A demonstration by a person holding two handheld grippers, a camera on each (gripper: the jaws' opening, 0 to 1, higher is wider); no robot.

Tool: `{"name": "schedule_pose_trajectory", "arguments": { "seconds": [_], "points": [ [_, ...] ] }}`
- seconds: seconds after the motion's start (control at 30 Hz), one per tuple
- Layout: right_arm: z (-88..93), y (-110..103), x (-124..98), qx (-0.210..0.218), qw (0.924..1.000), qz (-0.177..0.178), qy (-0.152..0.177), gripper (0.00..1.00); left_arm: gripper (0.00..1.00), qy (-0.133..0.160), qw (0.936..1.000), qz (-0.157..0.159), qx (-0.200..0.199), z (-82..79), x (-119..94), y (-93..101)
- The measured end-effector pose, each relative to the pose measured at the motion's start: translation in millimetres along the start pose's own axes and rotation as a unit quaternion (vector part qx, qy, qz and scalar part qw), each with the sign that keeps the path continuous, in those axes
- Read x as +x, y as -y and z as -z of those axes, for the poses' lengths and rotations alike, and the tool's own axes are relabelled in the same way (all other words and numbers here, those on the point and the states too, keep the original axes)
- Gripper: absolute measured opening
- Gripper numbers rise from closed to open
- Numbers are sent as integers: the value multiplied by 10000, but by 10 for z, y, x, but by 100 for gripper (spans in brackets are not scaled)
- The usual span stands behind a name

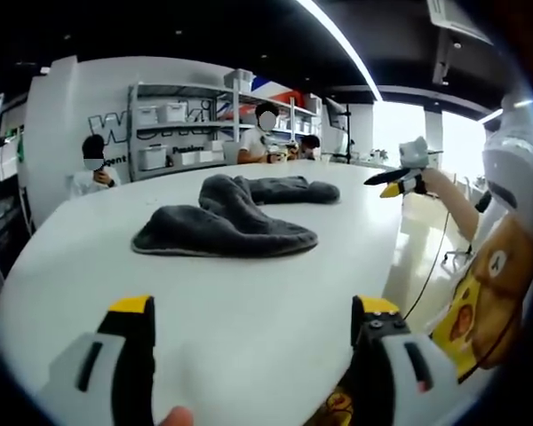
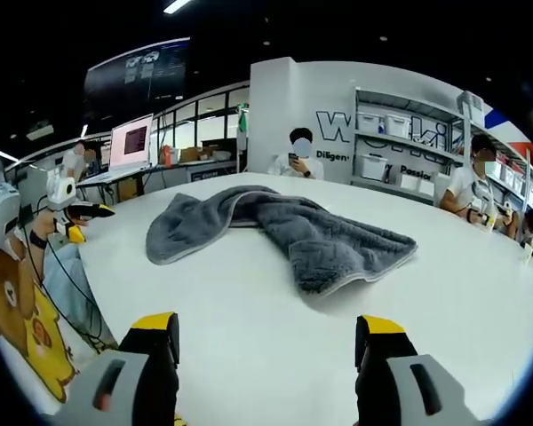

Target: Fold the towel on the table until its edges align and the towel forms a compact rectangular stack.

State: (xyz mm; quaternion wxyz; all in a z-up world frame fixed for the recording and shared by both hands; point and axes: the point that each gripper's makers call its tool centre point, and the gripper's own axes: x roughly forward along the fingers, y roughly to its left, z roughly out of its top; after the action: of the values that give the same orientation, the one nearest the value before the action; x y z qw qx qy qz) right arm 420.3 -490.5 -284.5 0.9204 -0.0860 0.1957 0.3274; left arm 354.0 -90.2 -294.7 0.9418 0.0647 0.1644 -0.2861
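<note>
A dark grey towel (image 1: 235,217) lies crumpled in a long, twisted heap on the white table (image 1: 249,302). My left gripper (image 1: 253,311) hovers open over the table's near edge, well short of the towel, with nothing between its jaws. In the left gripper view my right gripper (image 1: 384,183) is held off the table's right side. In the right gripper view the towel (image 2: 275,226) spreads across the middle of the table (image 2: 249,311), its pale hem showing. My right gripper (image 2: 266,327) is open and apart from the cloth. My left gripper (image 2: 84,217) appears at the far left.
Several seated people (image 2: 299,160) sit along the table's far side. Metal shelves with white bins (image 1: 173,133) stand behind them. A lit monitor (image 2: 131,142) sits on a desk at left. The holder's bear-print apron (image 2: 22,311) is beside the table edge.
</note>
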Motion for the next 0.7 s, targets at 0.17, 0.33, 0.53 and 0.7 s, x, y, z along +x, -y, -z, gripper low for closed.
{"name": "schedule_pose_trajectory", "arguments": {
  "seconds": [0.17,0.33,0.53,0.7],
  "points": [
    [16,6,-22,47,10000,-7,17,85,89,13,9998,110,180,-64,41,37],
    [38,-2,-67,35,10000,19,20,85,87,-37,9988,226,439,-136,90,81],
    [74,-14,-105,29,10000,38,-3,85,85,-60,9969,377,681,-214,146,129],
    [84,-39,-113,53,10000,34,17,85,77,69,9947,480,903,-308,226,124]
  ]
}}
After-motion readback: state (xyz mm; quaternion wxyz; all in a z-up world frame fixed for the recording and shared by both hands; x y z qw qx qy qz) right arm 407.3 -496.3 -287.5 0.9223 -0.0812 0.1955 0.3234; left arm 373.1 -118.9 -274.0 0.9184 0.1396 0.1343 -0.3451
